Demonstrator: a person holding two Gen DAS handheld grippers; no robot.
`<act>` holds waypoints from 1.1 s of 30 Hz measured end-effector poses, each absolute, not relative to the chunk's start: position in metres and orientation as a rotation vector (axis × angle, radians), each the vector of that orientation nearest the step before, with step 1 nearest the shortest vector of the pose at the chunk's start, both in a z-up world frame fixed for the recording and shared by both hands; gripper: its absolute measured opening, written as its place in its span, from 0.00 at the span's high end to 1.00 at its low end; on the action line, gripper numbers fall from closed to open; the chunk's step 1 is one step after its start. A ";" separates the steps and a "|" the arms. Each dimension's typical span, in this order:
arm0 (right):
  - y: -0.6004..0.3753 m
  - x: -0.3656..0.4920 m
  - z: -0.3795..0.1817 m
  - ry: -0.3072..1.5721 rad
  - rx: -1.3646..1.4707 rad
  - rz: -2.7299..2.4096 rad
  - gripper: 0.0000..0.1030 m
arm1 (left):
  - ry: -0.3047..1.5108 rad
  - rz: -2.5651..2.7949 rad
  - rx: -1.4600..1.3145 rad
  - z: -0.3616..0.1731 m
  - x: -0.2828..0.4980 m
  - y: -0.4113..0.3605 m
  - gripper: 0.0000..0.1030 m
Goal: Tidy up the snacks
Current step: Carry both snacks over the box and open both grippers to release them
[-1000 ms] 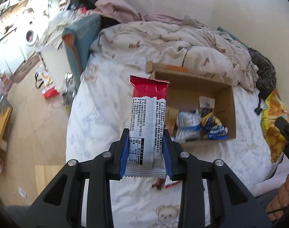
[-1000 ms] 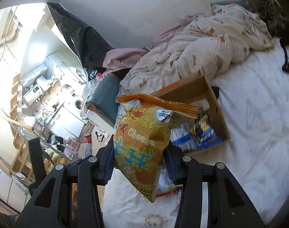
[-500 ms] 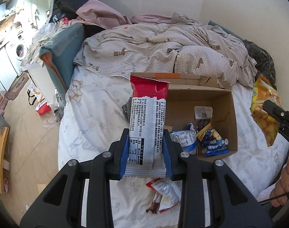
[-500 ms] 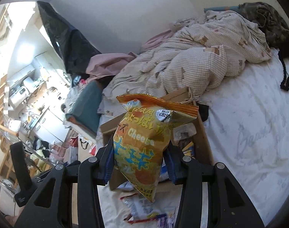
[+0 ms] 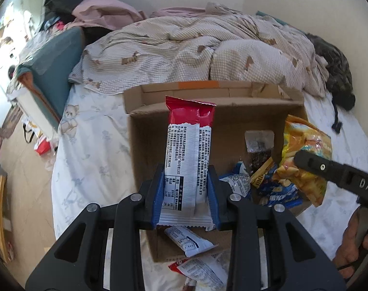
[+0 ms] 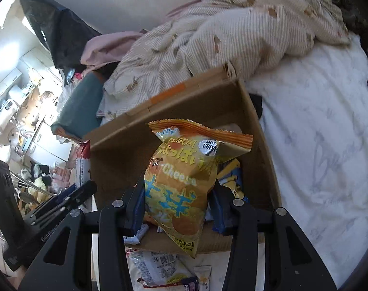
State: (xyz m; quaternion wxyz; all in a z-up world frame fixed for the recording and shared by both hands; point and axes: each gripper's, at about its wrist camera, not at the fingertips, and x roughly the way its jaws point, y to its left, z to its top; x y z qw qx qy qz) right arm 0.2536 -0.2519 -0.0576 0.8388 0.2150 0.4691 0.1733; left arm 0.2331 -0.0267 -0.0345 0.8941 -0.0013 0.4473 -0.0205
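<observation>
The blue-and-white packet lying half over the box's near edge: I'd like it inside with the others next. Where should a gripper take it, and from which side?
Take the blue-and-white packet across its narrow width near the middle, coming down from above. It lies flat and slanted over the cardboard box's near edge, so only its long side edges seem easy to pinch. Both grippers are full now.

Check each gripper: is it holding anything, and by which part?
The left gripper is shut on the red and white wrapper, near its bottom end. The right gripper is shut on the yellow cheese snack bag, across its lower half.
</observation>
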 end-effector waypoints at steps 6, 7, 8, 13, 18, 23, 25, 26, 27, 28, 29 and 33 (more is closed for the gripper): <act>-0.250 0.260 -0.072 1.042 0.469 0.348 0.53 | 0.917 -0.059 0.015 -0.042 0.236 -0.026 0.72; -0.249 0.262 -0.072 1.044 0.473 0.346 0.53 | 0.915 -0.058 0.012 -0.043 0.237 -0.025 0.72; -0.248 0.262 -0.072 1.044 0.476 0.347 0.52 | 0.918 -0.057 0.009 -0.043 0.237 -0.024 0.72; -0.239 0.266 -0.070 1.036 0.468 0.357 0.51 | 0.942 -0.055 -0.036 -0.047 0.240 -0.017 0.72; -0.241 0.265 -0.069 1.014 0.489 0.344 0.51 | 0.938 -0.055 -0.063 -0.045 0.240 -0.015 0.71; -0.252 0.262 -0.065 0.978 0.509 0.291 0.11 | 0.935 -0.063 -0.075 -0.043 0.239 -0.017 0.56; -0.253 0.263 -0.064 0.979 0.487 0.272 0.10 | 0.917 -0.050 -0.074 -0.039 0.236 -0.017 0.19; -0.253 0.263 -0.064 0.985 0.479 0.274 0.10 | 0.884 -0.041 -0.085 -0.035 0.232 -0.016 0.07; -0.253 0.264 -0.064 0.989 0.476 0.277 0.10 | 0.868 -0.043 -0.092 -0.032 0.230 -0.015 0.06; -0.253 0.263 -0.063 0.988 0.474 0.275 0.10 | 0.860 -0.051 -0.096 -0.030 0.230 -0.015 0.06; -0.253 0.262 -0.063 0.986 0.472 0.274 0.10 | 0.863 -0.055 -0.094 -0.029 0.230 -0.015 0.06; -0.250 0.261 -0.061 0.982 0.462 0.286 0.10 | 0.871 -0.051 -0.100 -0.030 0.231 -0.013 0.06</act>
